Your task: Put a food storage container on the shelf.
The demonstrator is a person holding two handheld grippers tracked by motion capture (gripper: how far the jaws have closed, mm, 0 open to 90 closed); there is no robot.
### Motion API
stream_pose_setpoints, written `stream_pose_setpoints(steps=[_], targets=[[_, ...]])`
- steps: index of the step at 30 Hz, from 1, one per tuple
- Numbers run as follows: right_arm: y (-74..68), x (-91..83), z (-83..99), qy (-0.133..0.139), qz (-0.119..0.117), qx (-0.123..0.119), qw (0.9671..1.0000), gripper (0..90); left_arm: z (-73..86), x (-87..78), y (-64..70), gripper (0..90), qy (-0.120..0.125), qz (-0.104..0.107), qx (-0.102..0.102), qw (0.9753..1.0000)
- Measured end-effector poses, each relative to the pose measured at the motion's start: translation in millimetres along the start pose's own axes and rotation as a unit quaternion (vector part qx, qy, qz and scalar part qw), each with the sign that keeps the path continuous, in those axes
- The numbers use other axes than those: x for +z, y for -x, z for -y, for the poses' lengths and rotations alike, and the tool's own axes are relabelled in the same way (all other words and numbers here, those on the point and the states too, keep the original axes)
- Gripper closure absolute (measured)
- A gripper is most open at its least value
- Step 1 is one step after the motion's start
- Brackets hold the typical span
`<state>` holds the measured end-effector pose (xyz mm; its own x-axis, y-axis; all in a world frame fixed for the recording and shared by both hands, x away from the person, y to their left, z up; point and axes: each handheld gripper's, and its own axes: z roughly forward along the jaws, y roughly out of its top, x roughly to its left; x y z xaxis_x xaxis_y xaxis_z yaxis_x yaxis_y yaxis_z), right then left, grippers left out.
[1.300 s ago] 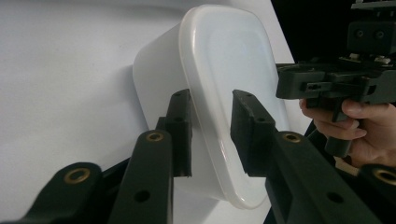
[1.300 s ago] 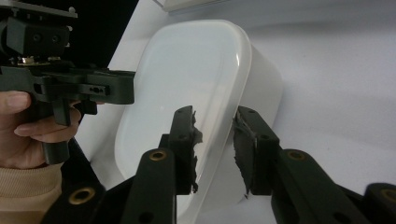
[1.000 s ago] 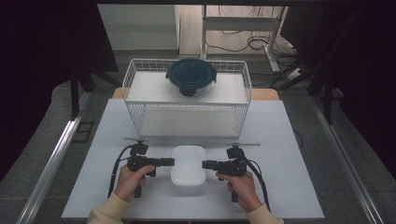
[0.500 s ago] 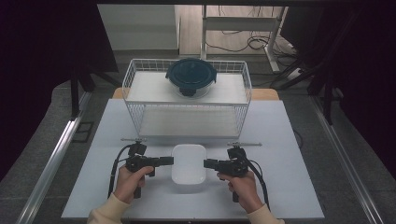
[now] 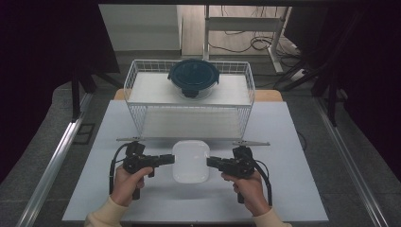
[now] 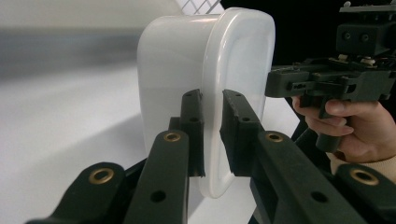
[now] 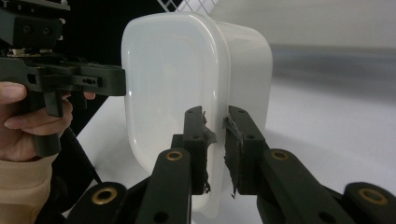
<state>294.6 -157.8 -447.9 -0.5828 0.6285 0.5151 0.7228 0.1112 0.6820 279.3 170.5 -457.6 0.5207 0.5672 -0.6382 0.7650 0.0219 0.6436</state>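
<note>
High view: lying flat on the white counter (image 5: 283,137), a white container (image 5: 190,161), near the front edge and just ahead of the wire basket (image 5: 189,101). Sitting on the basket's raised white shelf, a dark blue round lidded bowl (image 5: 193,77). Coming in from the left, the left tool (image 5: 166,159), gripped in a hand (image 5: 126,182), tips meeting the container's left edge. Coming in from the right, the right tool (image 5: 213,162), held by the other hand (image 5: 247,184), tips meeting the container's right edge. Both tools pointing inward at each other, with the container between them. Trailing back from each tool toward the person, a black cable.

Left gripper view: looking along the left tool (image 6: 212,133), its two black jaws standing one on each side of the container's (image 6: 173,74) thin projecting rim, narrowly spread and pinching that rim. Appearing turned on its side here, the container, lid face toward the right. Showing farther off at the right, the right tool (image 6: 275,84), touching the container's far edge, with fingers (image 6: 355,126) wrapped around its handle.

Right gripper view: looking along the right tool (image 7: 215,147), jaws nearly pressed together, clamping the container's (image 7: 168,79) rim between worn grey pads. Reaching the container's far edge at the left, the left tool (image 7: 119,80), a cream sleeve (image 7: 21,186) showing below the hand gripping it. Peeking above the container, a corner of the wire basket (image 7: 187,5).
</note>
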Motion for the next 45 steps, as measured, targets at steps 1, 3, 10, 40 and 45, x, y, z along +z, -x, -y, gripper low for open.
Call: stream_pose_setpoints(steps=[1,3,10,40,45], targets=[[-1.8,-1.3,-1.5,0.003,0.001,-0.004,1.0000,78.8,-2.0,-1.6,3.3,80.0,0.003,-0.004,0.006,1.0000],[-4.7,-3.9,-5.2,0.006,0.002,-0.011,0.9999,78.8,-5.5,-2.9,8.0,80.0,0.006,-0.011,0.018,0.9998],[-9.6,-10.8,-20.4,0.020,0.001,-0.034,0.9992,78.8,-19.2,-8.0,13.4,79.8,0.016,-0.004,0.027,0.9995],[-56.9,-55.1,-101.0,0.074,0.000,-0.103,0.9919,78.8,-94.9,-51.0,67.9,80.1,0.064,-0.003,0.101,0.9928],[-63.2,-61.4,-112.8,0.081,-0.002,-0.112,0.9903,78.9,-109.6,-56.8,75.1,79.9,0.071,-0.007,0.111,0.9913]])
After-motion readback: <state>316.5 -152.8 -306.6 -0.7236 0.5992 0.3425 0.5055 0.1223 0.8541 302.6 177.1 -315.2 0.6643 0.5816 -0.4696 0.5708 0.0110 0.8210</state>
